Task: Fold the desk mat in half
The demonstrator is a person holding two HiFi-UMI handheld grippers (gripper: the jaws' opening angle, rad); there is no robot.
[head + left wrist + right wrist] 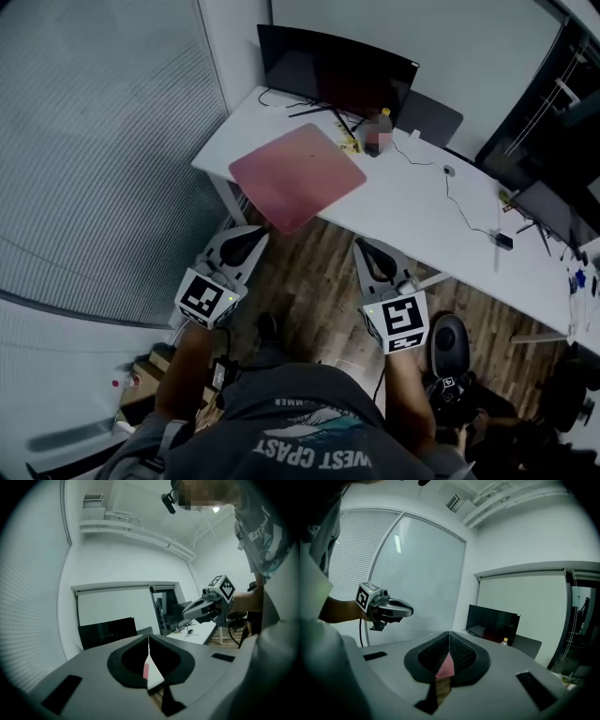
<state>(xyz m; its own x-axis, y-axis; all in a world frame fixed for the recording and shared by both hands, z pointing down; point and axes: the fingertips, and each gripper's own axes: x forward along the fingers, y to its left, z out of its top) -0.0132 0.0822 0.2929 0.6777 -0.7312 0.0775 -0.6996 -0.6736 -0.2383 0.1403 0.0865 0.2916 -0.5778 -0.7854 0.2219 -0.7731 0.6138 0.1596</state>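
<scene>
- Left gripper [249,236], right gripper [368,251] clenched shut, empty, short of desk [422,216].
- Desk mat [298,176] flat on desk's left end, near corner overhanging front edge, long axis toward bottle [381,131].
- Whole mat in head view only; gripper views catch pink slivers.

The mat [297,175] is seen lying flat on the desk [412,211], just ahead of the closed jaws of the left gripper [251,236] and right gripper [364,251].
</scene>
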